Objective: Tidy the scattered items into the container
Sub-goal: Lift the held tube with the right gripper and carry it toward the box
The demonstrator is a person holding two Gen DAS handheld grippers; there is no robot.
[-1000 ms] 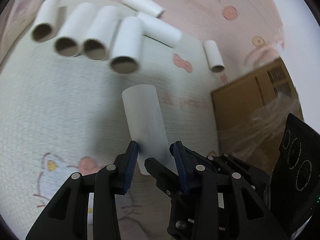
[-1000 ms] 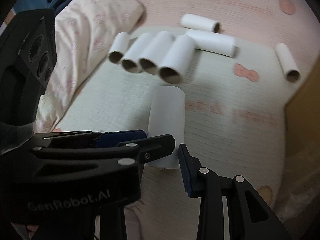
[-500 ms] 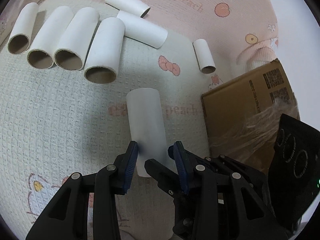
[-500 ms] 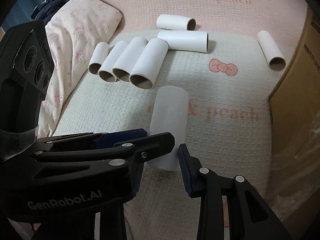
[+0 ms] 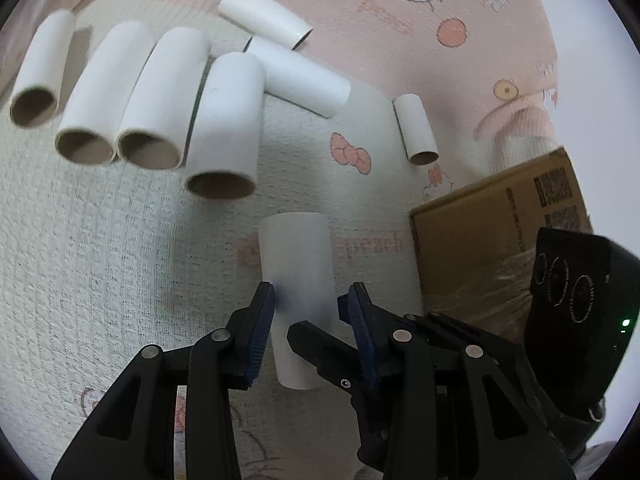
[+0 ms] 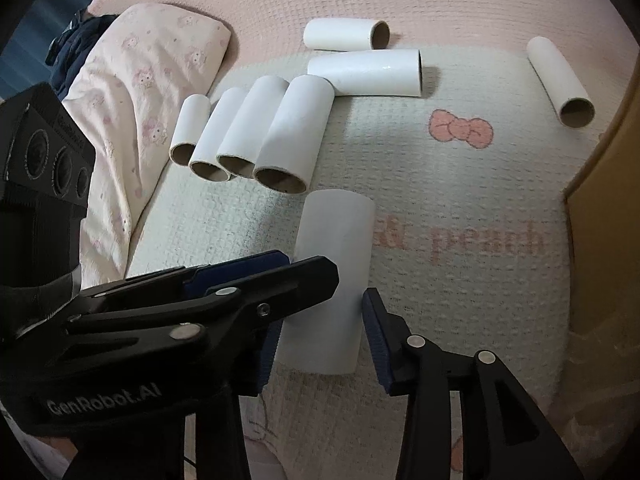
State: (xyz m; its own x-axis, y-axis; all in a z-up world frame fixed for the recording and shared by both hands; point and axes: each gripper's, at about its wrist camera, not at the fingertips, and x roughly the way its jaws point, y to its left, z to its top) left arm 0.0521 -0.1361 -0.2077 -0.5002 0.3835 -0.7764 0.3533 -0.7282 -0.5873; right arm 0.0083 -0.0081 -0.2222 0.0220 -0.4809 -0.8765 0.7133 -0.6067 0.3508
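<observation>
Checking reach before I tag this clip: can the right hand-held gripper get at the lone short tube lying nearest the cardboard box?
Probably yes. The short tube lies apart on the blanket, nothing over it, but the right hand-held gripper, jaws opening, straddles the near tube.

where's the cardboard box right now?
The cardboard box sits at the right edge of the left wrist view, beside the mat, just right of the nearest tube. In the right wrist view only its edge shows, far right.
</observation>
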